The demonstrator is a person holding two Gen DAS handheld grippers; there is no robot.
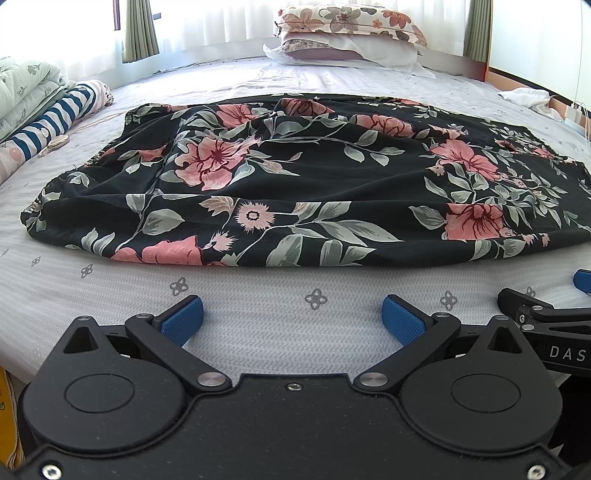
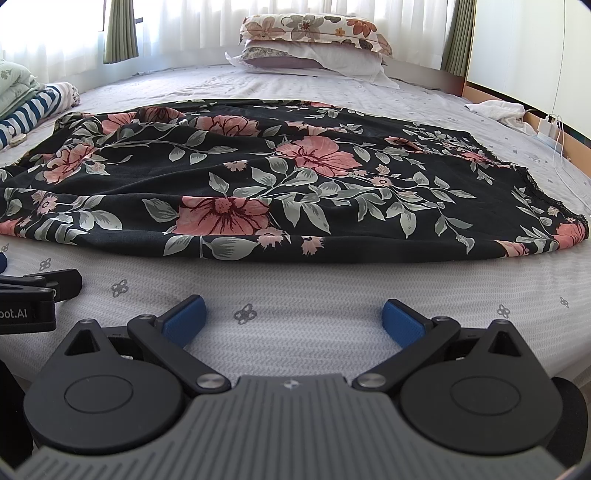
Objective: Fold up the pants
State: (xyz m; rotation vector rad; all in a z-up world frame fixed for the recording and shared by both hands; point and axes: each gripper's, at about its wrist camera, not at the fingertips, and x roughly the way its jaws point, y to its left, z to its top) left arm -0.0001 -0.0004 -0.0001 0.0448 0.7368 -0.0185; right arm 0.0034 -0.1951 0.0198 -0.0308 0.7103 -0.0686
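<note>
Black pants with pink flowers and grey leaves (image 1: 295,177) lie spread sideways across the bed, waistband at the left, lace-edged hems at the right; they also show in the right wrist view (image 2: 288,177). My left gripper (image 1: 293,314) is open and empty, low over the sheet just short of the pants' near edge. My right gripper (image 2: 294,314) is open and empty too, beside it on the right, also short of the near edge. Each gripper shows at the edge of the other's view.
The bed sheet (image 1: 258,332) is pale with small flower prints. Stacked pillows (image 1: 347,33) sit at the head. Folded quilts and a striped cloth (image 1: 44,107) lie at the left. A white cloth (image 2: 495,109) and a charger with cable (image 2: 550,129) are at the right edge.
</note>
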